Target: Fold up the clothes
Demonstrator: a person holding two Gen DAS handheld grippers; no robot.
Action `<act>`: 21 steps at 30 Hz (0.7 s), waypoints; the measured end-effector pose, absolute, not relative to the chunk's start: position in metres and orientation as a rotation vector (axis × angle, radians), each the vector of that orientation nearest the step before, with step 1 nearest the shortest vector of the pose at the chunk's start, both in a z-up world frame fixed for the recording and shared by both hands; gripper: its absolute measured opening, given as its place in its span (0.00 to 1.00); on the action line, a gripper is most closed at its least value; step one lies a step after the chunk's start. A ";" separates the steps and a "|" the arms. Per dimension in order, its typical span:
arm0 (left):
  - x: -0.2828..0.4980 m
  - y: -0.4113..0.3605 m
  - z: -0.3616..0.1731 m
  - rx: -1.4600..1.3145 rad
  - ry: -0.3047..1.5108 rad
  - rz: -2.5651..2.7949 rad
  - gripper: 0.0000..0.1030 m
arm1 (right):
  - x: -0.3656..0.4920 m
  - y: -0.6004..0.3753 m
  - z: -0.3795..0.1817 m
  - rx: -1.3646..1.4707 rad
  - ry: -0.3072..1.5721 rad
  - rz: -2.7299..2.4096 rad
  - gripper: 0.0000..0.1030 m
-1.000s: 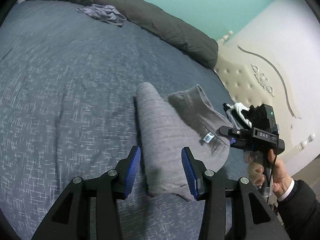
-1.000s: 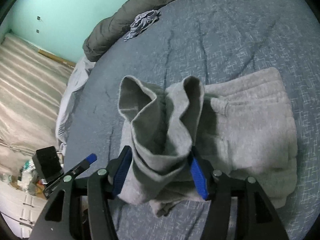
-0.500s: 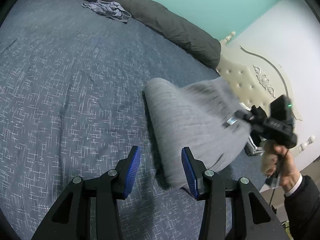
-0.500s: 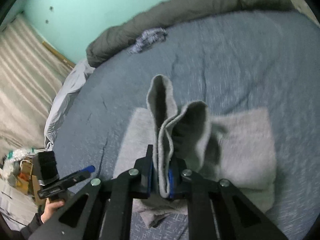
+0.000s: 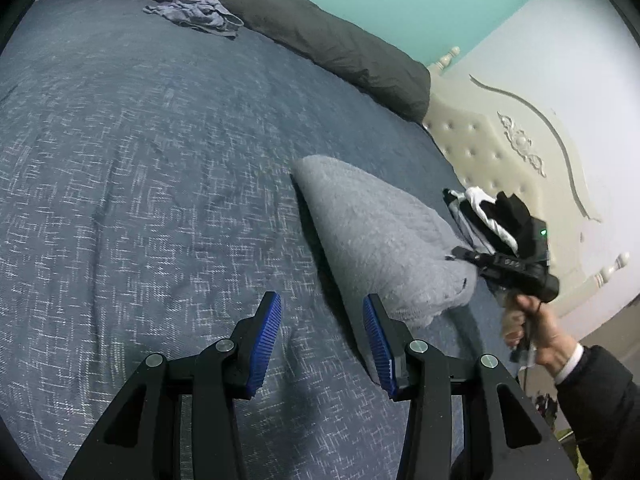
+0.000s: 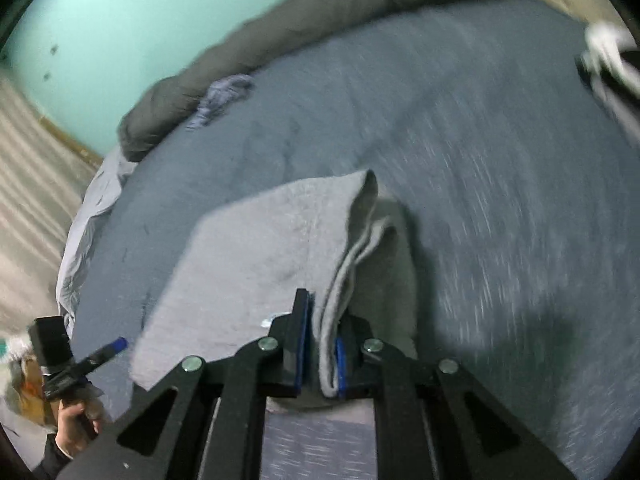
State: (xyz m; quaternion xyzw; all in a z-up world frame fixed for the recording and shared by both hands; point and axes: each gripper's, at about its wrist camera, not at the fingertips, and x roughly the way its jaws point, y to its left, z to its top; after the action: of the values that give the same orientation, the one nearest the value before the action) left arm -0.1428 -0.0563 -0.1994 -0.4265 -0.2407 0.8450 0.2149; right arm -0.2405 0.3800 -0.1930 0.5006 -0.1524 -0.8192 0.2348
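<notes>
Obs, right wrist view: your right gripper is clenched on the bunched edge of the grey garment, several layers pinched between the blue pads. Garment sits lower centre of frame, part lifted, rest draped on the blue bedspread. Frame is motion-blurred.

Left wrist view: same grey garment is centre-right, peaked up toward the right gripper at right edge. Your left gripper hangs low centre, jaws apart w/ nothing between them; only bedspread shows in the gap.

Handling (judgement): thick fleece-type fabric, soft, limp, light-ish. No stiffness, so it sags from any single hold & the layers may slide apart. Not fragile, not slippery. Take hold at the stacked edge or a folded corner, all layers together. A 2nd hold w/ the left on the near free edge would prob. keep the fold square.

Count:
- grey garment: 1
- grippers: 2, one hand each; right hand seen lower right
- crumpled pale-blue garment, upper left: 1, unfolded
- black-and-white cloth, right edge: 1 bundle, can't tell if more
- dark grey duvet roll along top: 1
</notes>
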 end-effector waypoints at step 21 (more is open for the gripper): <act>-0.132 -0.072 -0.184 -1.130 -0.697 2.339 0.45 | -0.159 0.329 -0.125 1.249 -0.267 -2.203 0.23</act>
State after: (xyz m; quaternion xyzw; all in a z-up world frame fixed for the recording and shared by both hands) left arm -0.1322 -0.0721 -0.1837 -0.4094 -0.2526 0.8476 0.2240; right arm -0.1591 0.3286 -0.1253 0.4688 -0.1001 -0.8271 0.2935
